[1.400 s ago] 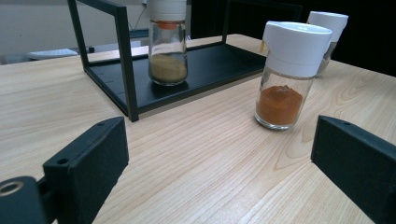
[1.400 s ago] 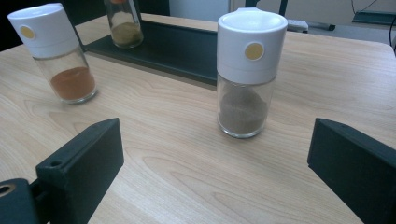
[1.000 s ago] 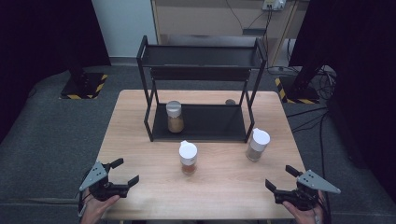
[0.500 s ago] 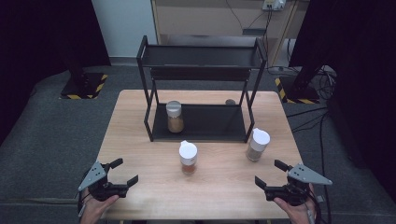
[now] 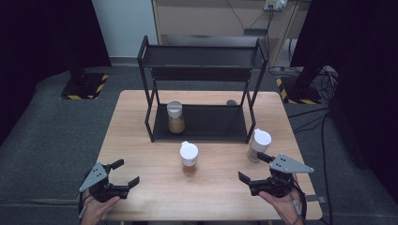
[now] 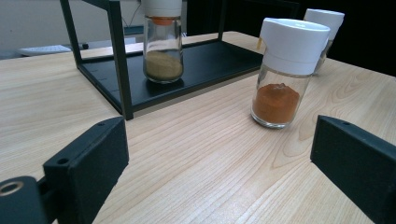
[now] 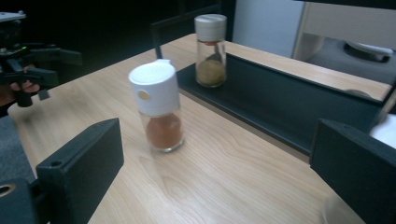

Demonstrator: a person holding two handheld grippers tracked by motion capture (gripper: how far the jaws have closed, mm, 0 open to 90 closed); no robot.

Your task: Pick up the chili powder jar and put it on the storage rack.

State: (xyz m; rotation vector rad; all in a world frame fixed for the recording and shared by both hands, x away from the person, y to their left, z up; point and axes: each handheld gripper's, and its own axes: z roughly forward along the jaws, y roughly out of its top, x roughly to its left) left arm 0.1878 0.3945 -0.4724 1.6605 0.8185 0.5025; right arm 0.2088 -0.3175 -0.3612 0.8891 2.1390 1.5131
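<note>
Both of your tools are held low over the near edge of the tabletop (image 5: 141,117), jaws spread wide and gripping nothing. The right tool (image 5: 257,172) sits closest to the work: the jar of pale spice (image 5: 258,145) stands just beyond its far jaw, and the jar of orange spice (image 5: 189,158) is a little to its left, framed between the jaws in the right gripper view (image 7: 160,108). That placement suggests a reach for one of these two, probably to shelve it. The left tool (image 5: 121,172) waits well apart at the other corner, likely kept clear so the arms do not cross.

Count three spice jars in all: two loose on the tabletop in front of the rack (image 5: 202,75), and one tan-filled jar (image 5: 176,117) already upright on the rack's lower shelf (its left half). One rack, two tiers, the upper tier bare as far as it can be seen.
</note>
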